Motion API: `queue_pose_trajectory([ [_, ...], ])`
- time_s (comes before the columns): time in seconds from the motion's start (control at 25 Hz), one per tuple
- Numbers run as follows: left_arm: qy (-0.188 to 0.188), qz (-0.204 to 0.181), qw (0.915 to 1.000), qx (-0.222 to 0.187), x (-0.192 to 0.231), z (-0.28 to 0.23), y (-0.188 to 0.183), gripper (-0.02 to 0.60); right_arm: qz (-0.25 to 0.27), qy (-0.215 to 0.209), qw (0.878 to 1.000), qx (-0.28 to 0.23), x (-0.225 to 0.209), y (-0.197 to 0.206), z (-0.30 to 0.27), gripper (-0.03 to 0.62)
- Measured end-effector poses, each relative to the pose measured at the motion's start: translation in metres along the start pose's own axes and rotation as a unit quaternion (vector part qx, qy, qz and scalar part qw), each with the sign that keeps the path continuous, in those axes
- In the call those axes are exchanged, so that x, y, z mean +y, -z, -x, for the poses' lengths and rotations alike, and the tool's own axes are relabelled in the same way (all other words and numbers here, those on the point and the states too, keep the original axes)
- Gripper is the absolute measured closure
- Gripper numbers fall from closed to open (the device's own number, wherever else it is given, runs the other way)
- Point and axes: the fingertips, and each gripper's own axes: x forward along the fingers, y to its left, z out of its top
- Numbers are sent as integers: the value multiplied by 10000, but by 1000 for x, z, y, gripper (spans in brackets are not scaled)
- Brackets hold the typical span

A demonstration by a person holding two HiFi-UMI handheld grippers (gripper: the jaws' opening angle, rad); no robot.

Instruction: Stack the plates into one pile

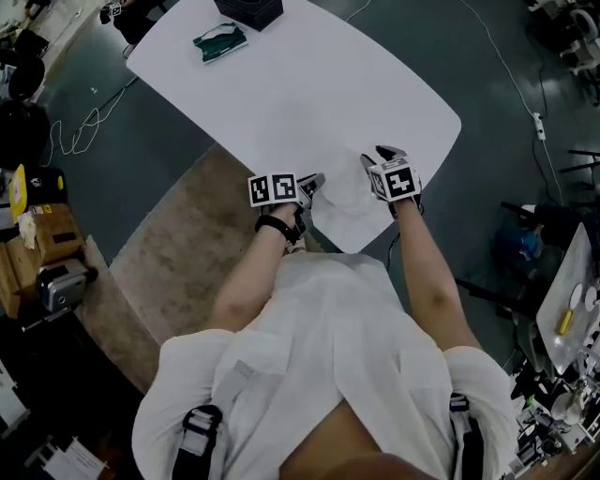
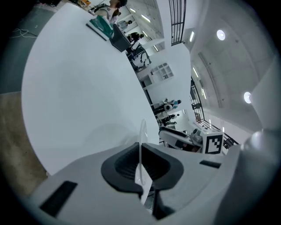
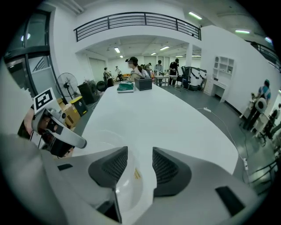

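Note:
A white plate (image 1: pixel 345 201) lies on the near corner of the white table (image 1: pixel 281 94), between my two grippers. My left gripper (image 1: pixel 312 184) is shut on a thin plate rim (image 2: pixel 141 145), which stands edge-on between its pads. In the left gripper view the right gripper's marker cube (image 2: pixel 214 143) shows beyond it. My right gripper (image 1: pixel 377 159) hangs over the plate's right side. Its jaws are open, and in its own view a white plate (image 3: pixel 125 189) with a small sticker lies below the gap, partly under the left finger. The left gripper (image 3: pixel 59 129) shows at that view's left.
At the table's far end lie a green-and-white packet (image 1: pixel 220 41) and a black box (image 1: pixel 249 9). The near table edge (image 1: pixel 319 239) is close to the person's body. A brown rug (image 1: pixel 178 253) lies left of it. People stand in the background (image 3: pixel 131 66).

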Motion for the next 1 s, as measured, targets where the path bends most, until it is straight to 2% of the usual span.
queue_pose_trajectory([
  [0.16,-95,-147,9994,288,1,-13,12,563,-151,69,9999,3,-10,13,8,398],
  [0.28,-104,-181,9992,350,0,-19,13,563,-232,142,9996,-20,-17,18,15,398],
  [0.4,-335,-671,9958,517,-1,-22,15,561,-301,154,9994,-69,-20,21,21,398],
  [0.52,-612,-1281,9874,702,-1,-23,15,546,-362,149,9991,-150,-20,23,29,398],
  [0.6,-627,-1471,9844,732,-5,-25,13,500,-376,159,9990,-193,-22,24,33,398],
  [0.68,-656,-1625,9813,791,-9,-28,13,489,-404,186,9987,-238,-25,24,37,398],
  [0.76,-823,-1943,9727,969,-11,-29,15,460,-449,198,9984,-290,-26,24,42,398],
  [0.88,-1169,-2500,9517,1345,-8,-31,20,396,-467,205,9980,-363,-28,23,48,398],
  [1.0,-1380,-2869,9343,1605,-7,-34,28,344,-498,226,9974,-459,-32,23,56,398],
])
